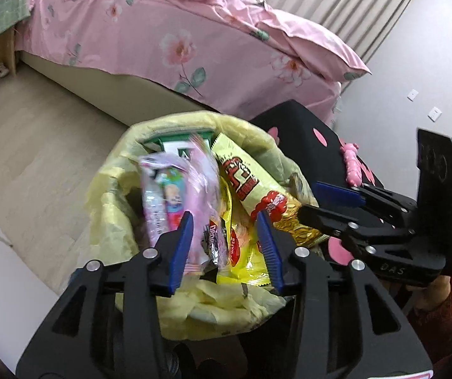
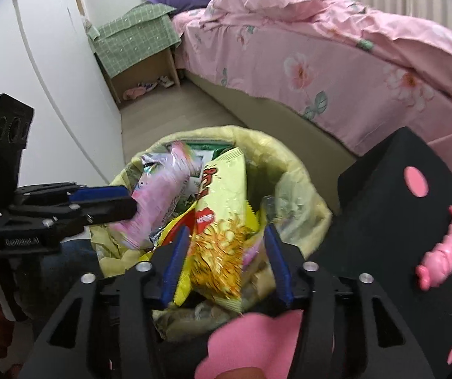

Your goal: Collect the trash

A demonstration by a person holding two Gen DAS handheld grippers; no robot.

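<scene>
Both grippers over the bin (image 1: 121,208), frame centre. Left gripper (image 1: 224,249) fingers spread, pink wrapper (image 1: 175,195) loose between them, long axis running away from me down into the bin. Right gripper (image 2: 224,265) fingers spread too, yellow wrapper (image 2: 222,221) between them, not pinched. Both look mid-drop; nothing else within reach.

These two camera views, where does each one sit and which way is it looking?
Left wrist view: on the left gripper, looking down into the yellow-lined trash bin; the right gripper and a red sleeve show.
Right wrist view: on the right gripper, looking down into the bin; the left gripper shows.
Shared: bin, pink wrapper, yellow snack bag, pink bed.
</scene>
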